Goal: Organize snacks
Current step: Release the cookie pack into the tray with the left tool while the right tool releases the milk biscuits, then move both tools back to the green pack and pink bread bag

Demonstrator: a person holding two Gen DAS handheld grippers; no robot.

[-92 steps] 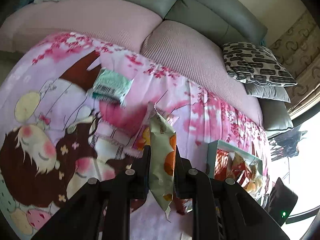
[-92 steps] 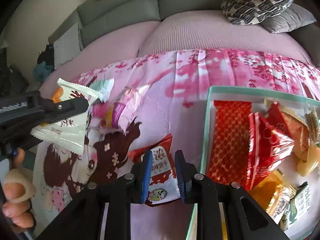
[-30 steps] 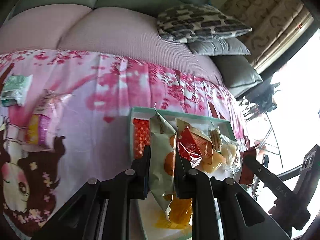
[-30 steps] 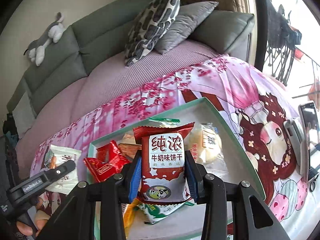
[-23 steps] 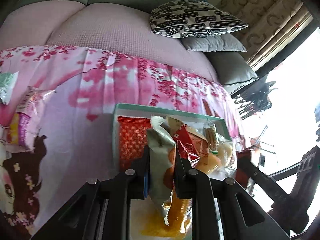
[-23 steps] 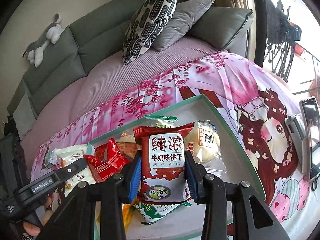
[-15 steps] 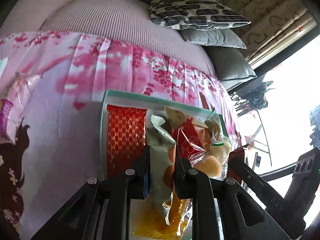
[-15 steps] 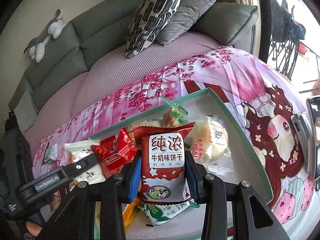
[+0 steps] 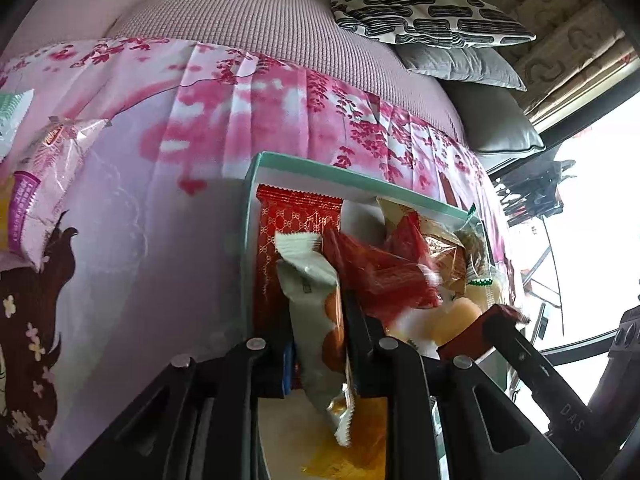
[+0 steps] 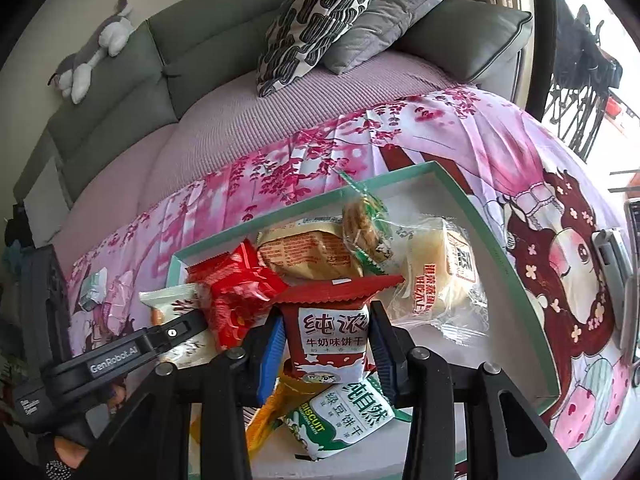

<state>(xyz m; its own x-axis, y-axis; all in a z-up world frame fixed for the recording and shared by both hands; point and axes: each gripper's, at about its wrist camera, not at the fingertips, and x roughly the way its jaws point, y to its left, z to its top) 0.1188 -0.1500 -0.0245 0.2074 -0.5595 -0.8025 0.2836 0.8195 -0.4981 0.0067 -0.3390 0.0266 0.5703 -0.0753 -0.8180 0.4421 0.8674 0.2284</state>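
Setting: grey sofa (image 10: 132,92) with cushions, its seat spread with a pink cartoon-print blanket (image 9: 168,168).

Tray (image 10: 496,256): teal-rimmed, on the blanket, already holding a heap of snacks, among them a long red packet (image 9: 280,248), crumpled red wrappers (image 10: 236,292), a wrapped bun (image 10: 440,268) and a green biscuit pack (image 10: 344,424).

Left tool (image 9: 316,344): over the tray's left part; jaws opening, with a pale green packet (image 9: 316,300) between them, its tail hanging down. Release judged under way.

Right tool (image 10: 326,340): over the tray's middle, clamped on a red milk-biscuit pack (image 10: 332,332), not yet let go.

Outstanding: two snacks lie on the blanket well left of the tray, a clear pink-and-purple bag (image 9: 44,176) and a mint packet (image 9: 10,116). Task judged mostly done.
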